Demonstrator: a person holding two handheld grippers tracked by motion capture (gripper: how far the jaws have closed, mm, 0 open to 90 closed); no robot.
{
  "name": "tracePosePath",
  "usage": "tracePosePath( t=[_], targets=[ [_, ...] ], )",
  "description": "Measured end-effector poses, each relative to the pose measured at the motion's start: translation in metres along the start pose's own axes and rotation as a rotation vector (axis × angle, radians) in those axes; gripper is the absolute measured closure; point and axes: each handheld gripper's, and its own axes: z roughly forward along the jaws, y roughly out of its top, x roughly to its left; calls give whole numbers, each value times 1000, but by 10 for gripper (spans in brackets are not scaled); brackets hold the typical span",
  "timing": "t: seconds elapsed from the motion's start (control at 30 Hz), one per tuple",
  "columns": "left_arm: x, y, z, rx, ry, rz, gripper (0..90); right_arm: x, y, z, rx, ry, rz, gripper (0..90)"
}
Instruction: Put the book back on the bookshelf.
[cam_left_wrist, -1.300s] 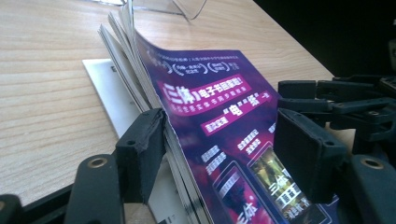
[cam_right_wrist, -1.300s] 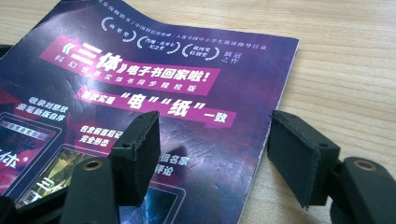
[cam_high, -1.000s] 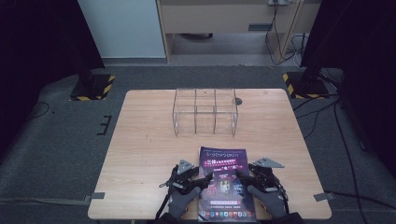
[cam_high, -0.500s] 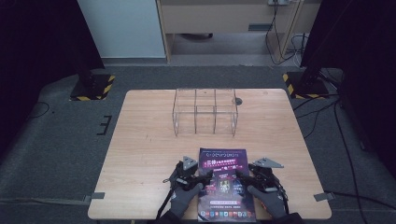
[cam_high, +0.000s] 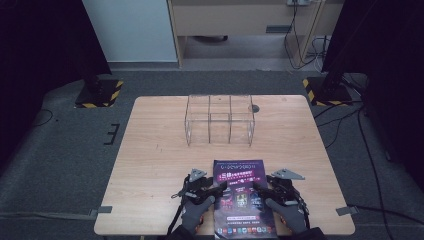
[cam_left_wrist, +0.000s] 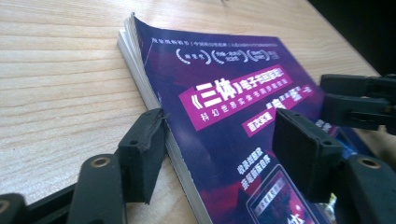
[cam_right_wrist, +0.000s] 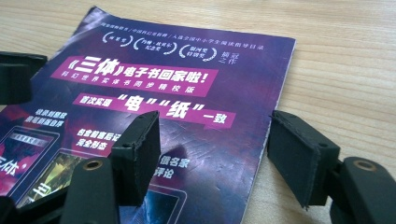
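A purple softcover book (cam_high: 241, 200) with white and pink print lies flat at the table's front edge. My left gripper (cam_high: 218, 188) is open and straddles the book's left edge (cam_left_wrist: 154, 100): in the left gripper view (cam_left_wrist: 219, 140) one jaw rests on the wood against the pages and the other hovers over the cover. My right gripper (cam_high: 264, 189) is open too and straddles the right edge; in the right gripper view (cam_right_wrist: 215, 135) one jaw is over the cover (cam_right_wrist: 154, 88) and the other over bare wood. Gloved hands hold both.
A clear acrylic box (cam_high: 220, 120) with three compartments stands toward the back middle of the wooden table (cam_high: 160, 150). A small round hole (cam_high: 255, 107) sits behind it. Dark floor, cables and stand feet surround the table.
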Motion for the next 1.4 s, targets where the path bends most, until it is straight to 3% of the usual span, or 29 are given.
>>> tracePosePath(
  t=[0.13, 0.23, 0.47, 0.63, 0.83, 1.07, 1.23, 1.4],
  targets=[
    [0, 6, -8, -40, -93, -3, 374, 0, 0, 0, 1, 3, 6, 345],
    [-3, 10, -9, -44, -135, 42, 363, -1, 0, 0, 0, 4, 7, 346],
    [-2, 6, -3, -9, -64, 94, 334, -1, 0, -1, 1, 1, 2, 347],
    [-1, 7, 0, -14, -56, 105, 318, -2, 0, -1, -1, -2, -4, 348],
    [9, 7, 9, 27, -40, 49, 317, -2, 0, -1, 1, -6, -13, 353],
    [0, 4, 11, 14, 26, 43, 320, 0, 0, -1, 3, -19, -17, 353],
    [-13, 3, 16, 19, 109, 92, 273, -1, 0, -1, 0, -15, -10, 353],
    [-10, 2, 12, -5, 89, 37, 316, -1, 0, -1, 2, -10, -9, 351]
  ],
)
